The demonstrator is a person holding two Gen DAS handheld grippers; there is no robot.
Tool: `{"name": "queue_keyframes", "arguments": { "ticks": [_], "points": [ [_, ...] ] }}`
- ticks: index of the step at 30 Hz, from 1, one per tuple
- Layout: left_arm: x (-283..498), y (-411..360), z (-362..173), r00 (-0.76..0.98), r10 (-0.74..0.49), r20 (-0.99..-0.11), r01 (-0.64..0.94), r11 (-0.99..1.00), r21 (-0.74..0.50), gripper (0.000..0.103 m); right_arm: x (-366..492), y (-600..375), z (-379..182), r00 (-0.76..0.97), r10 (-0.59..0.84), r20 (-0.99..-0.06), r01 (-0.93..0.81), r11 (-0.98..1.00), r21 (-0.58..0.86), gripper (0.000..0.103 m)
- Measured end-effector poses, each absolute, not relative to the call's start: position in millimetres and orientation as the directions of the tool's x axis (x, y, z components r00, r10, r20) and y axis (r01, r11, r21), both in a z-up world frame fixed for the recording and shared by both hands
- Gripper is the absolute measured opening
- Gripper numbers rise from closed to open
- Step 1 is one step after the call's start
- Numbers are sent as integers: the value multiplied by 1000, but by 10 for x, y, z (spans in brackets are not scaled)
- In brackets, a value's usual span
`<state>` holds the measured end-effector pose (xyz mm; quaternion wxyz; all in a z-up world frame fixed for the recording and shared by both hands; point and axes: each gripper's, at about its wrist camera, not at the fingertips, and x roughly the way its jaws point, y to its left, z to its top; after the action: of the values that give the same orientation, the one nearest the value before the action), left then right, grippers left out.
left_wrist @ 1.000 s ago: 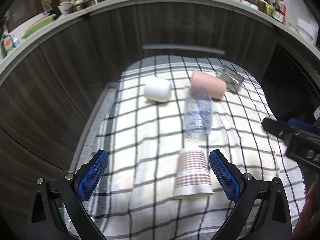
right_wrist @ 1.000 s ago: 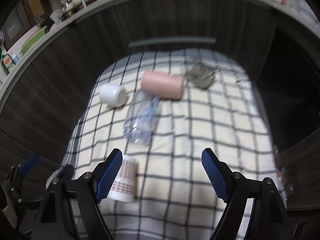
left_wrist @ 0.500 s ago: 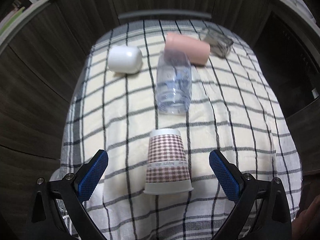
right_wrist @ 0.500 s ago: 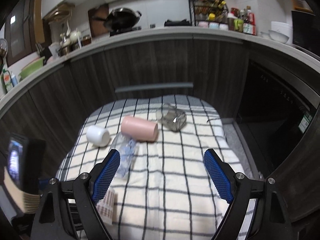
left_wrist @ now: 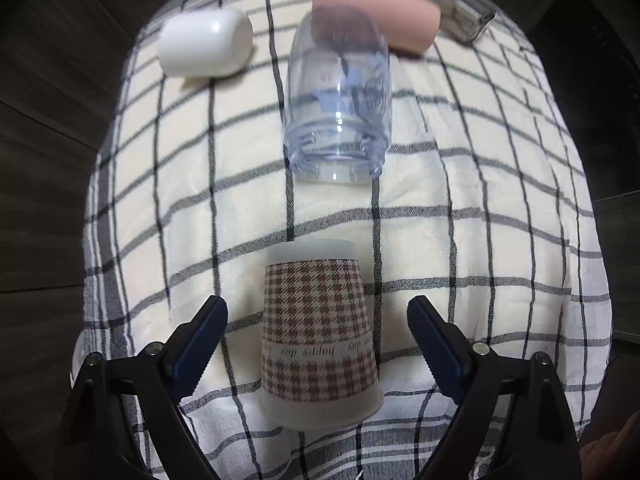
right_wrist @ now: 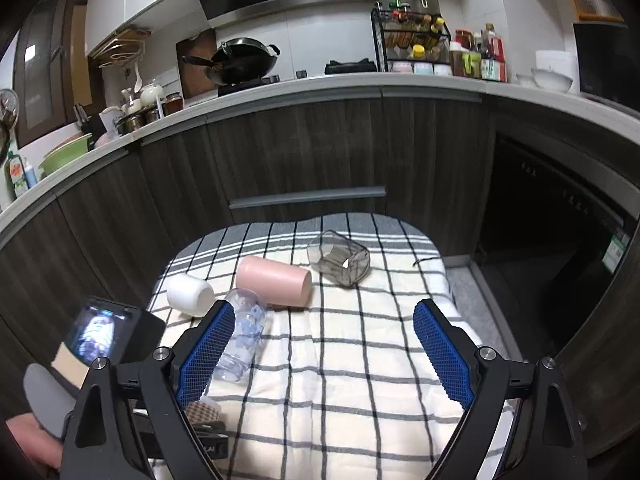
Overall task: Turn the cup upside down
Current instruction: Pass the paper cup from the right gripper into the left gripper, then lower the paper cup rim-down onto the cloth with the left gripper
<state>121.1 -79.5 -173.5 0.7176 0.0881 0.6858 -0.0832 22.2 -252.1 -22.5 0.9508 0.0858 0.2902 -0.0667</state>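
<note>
A brown houndstooth paper cup (left_wrist: pixel 318 332) stands upside down on the checked cloth (left_wrist: pixel 460 184), rim down. My left gripper (left_wrist: pixel 316 334) is open with its jaws on either side of the cup, not touching it. In the right wrist view only a sliver of that cup (right_wrist: pixel 204 410) shows behind the left finger. My right gripper (right_wrist: pixel 324 350) is open and empty, raised above the cloth's near part.
On the cloth lie a clear plastic cup (left_wrist: pixel 338 108), a white cup (left_wrist: pixel 206 42), a pink cup (left_wrist: pixel 380 8) and a grey glass (right_wrist: pixel 339 257), all on their sides. Dark cabinets (right_wrist: pixel 304 148) stand behind. The left tool's screen (right_wrist: pixel 102 330) sits at the left.
My left gripper has moved forward and down, so the paper cup now stands between its jaws. My right gripper has lifted and tilted up, bringing the kitchen counter into view.
</note>
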Motion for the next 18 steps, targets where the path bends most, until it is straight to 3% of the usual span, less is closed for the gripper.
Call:
{"name": "queue_keyframes", "arguments": {
  "ticks": [4, 13, 18],
  "points": [
    [1280, -829, -1897, -33, 22, -999, 248, 969, 13, 87, 276, -2563, -305, 818, -54, -573, 173, 972, 156, 91],
    [1362, -815, -2199, -160, 35, -987, 231, 973, -3, 61, 385, -2667, -459, 800, -18, -600, 183, 959, 215, 91],
    [1368, -797, -2233, -161, 28, -987, 235, 972, -11, 59, 415, -2735, -507, 791, -11, -612, 198, 950, 240, 91]
  ]
}}
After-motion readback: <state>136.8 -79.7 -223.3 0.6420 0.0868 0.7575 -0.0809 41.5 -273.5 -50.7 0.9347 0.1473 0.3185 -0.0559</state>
